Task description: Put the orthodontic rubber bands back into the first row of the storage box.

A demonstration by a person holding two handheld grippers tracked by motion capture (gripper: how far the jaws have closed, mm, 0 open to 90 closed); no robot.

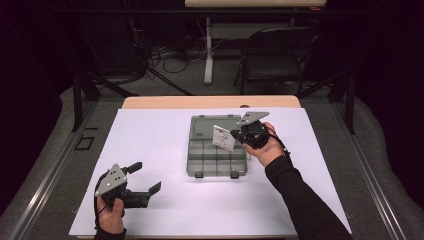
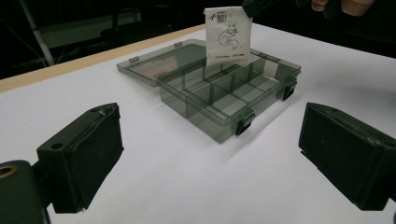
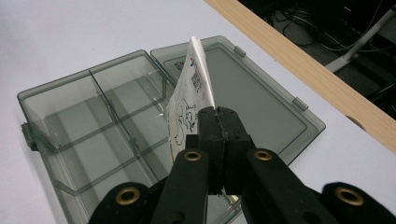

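Left tool (image 1: 145, 179) gapes wide, idle over bench (image 1: 165, 145). Right tool (image 1: 234, 135) pinches white packet (image 1: 223, 137) by one edge above open organizer box (image 1: 217, 152). Risk: thin grip, packet may twist, snag a divider, land outside.

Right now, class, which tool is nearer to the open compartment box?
Right. The right tool hangs over the box, clamping a white packet. The left tool rests open, well off to the box's left.
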